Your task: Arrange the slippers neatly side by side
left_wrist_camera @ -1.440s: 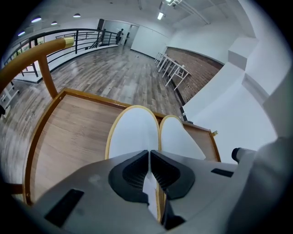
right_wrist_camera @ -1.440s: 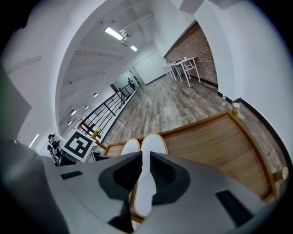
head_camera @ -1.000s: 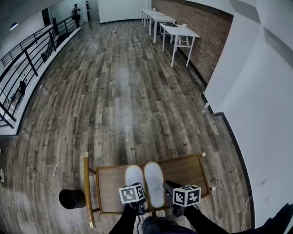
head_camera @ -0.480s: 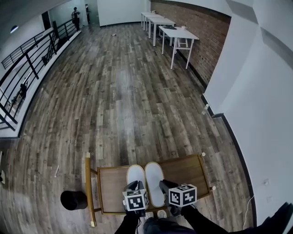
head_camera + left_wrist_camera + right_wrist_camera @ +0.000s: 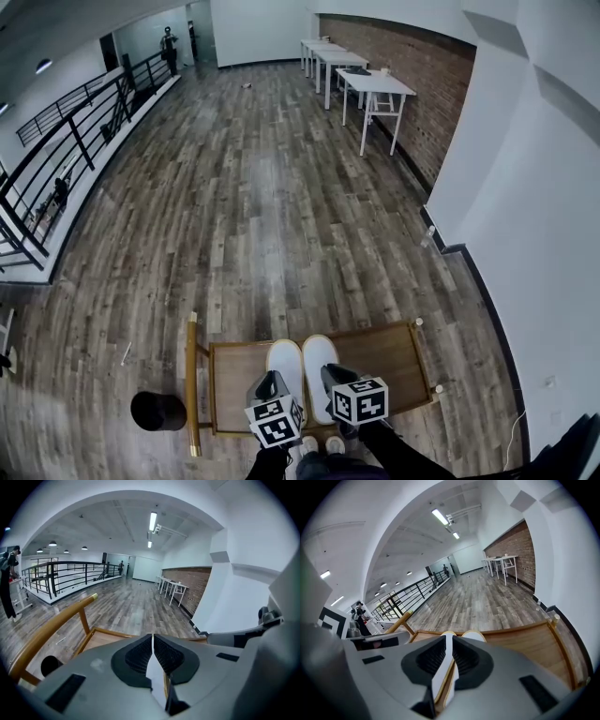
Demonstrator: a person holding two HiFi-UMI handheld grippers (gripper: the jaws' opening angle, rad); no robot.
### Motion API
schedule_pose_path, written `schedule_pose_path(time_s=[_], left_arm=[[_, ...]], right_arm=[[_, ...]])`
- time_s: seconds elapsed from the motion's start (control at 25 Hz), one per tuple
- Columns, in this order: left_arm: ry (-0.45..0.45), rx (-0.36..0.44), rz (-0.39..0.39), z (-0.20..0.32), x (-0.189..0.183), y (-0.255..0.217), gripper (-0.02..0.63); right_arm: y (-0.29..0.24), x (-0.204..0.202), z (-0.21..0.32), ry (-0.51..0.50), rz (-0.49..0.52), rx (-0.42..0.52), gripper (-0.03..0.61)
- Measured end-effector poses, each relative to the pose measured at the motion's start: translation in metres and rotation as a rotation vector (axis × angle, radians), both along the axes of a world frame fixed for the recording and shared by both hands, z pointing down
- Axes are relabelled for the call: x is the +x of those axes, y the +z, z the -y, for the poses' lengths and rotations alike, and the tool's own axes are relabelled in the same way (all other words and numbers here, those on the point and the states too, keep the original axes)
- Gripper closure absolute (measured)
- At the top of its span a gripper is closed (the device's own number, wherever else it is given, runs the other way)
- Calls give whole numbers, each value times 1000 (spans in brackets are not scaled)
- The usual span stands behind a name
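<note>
Two white slippers, the left one (image 5: 284, 361) and the right one (image 5: 317, 354), lie side by side and touching on the wooden chair seat (image 5: 237, 384), toes pointing away from me. My left gripper (image 5: 272, 378) hovers over the heel of the left slipper with its jaws shut and empty. My right gripper (image 5: 331, 371) hangs over the right slipper's heel, jaws all but closed, gripping nothing. In the right gripper view both toes (image 5: 449, 633) (image 5: 474, 635) show past the gripper (image 5: 449, 642). In the left gripper view a strip of white slipper (image 5: 155, 673) shows beneath the gripper (image 5: 153, 639).
The chair's curved wooden armrest (image 5: 191, 384) runs along the left and a rail (image 5: 420, 361) along the right. A black round object (image 5: 157, 410) stands on the floor at left. White tables (image 5: 373, 82) line the brick wall; a black railing (image 5: 66, 150) borders the far left.
Both grippers have drawn a little closer together and lifted back from the slippers. The slippers have stayed where they were.
</note>
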State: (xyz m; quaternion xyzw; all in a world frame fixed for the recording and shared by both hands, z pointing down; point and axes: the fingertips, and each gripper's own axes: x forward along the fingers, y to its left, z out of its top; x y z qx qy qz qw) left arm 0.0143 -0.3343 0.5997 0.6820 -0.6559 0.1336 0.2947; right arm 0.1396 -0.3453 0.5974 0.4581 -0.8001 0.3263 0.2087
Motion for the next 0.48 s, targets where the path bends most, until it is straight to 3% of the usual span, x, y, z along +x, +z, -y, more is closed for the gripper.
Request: schedule_pose_path(time_s=[0.48], left_arm=[[104, 114, 82, -8, 32, -43, 601]], right_arm=[[-47, -9, 1, -7, -97, 188, 542]])
